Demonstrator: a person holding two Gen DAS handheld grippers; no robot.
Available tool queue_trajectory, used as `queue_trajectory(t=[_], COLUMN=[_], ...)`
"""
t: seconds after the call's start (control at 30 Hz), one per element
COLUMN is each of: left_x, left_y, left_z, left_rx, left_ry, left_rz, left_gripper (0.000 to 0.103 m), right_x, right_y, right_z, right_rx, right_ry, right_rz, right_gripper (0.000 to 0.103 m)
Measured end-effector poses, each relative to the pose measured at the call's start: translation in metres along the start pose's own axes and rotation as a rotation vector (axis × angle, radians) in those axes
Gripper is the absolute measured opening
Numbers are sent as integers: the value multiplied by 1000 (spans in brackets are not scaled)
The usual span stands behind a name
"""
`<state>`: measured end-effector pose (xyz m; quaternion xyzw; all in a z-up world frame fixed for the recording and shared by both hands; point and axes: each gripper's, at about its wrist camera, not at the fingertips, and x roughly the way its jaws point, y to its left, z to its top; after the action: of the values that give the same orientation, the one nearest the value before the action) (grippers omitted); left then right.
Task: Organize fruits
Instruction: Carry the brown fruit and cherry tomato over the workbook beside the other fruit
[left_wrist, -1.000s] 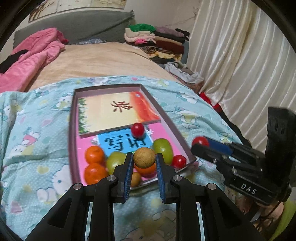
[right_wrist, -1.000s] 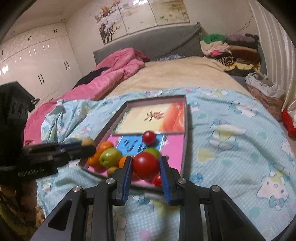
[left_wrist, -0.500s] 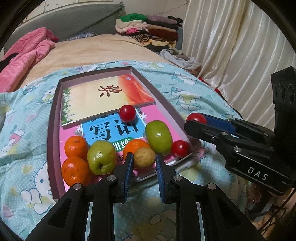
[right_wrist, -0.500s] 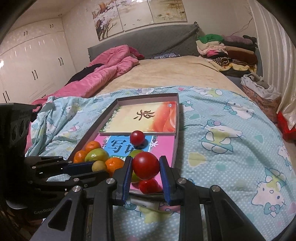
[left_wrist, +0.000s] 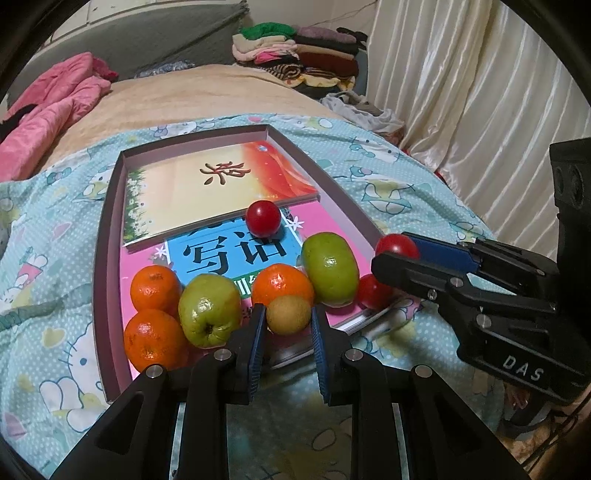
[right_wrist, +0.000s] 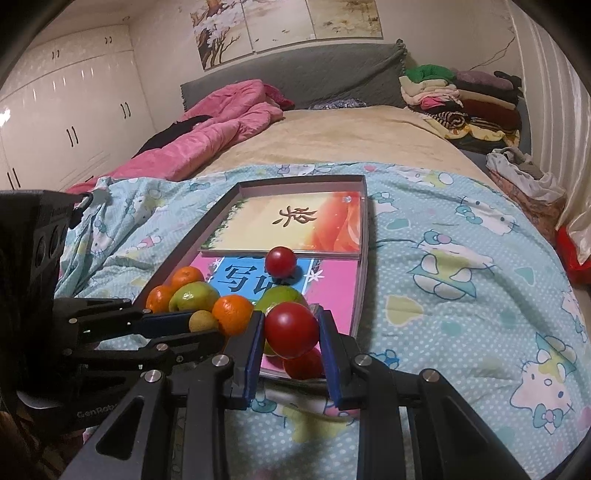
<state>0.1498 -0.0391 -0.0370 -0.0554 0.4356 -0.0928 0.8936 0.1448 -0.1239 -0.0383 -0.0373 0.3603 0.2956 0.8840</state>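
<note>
Filling tray: oranges, apples, tomatoes.

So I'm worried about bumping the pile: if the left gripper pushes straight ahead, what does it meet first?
Probably the orange right behind the small brown fruit that the left gripper holds; depth is unclear.

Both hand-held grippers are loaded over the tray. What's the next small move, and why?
Probably open the left hand-held gripper: its small brown fruit already sits low among the oranges and green fruit in the tray, while the right hand-held gripper holds its tomato higher.
</note>
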Motion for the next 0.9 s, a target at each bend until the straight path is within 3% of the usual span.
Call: queue_trajectory(t=[0.9], left_x=[1], left_y=[9], left_z=[1], left_rx=[-17], left_ry=[3], left_rz=[26], left_gripper=[25], right_x=[5], right_y=[29], right_z=[-6], right_rx=[-125], right_ry=[16], right_rz=[66], right_gripper=[29])
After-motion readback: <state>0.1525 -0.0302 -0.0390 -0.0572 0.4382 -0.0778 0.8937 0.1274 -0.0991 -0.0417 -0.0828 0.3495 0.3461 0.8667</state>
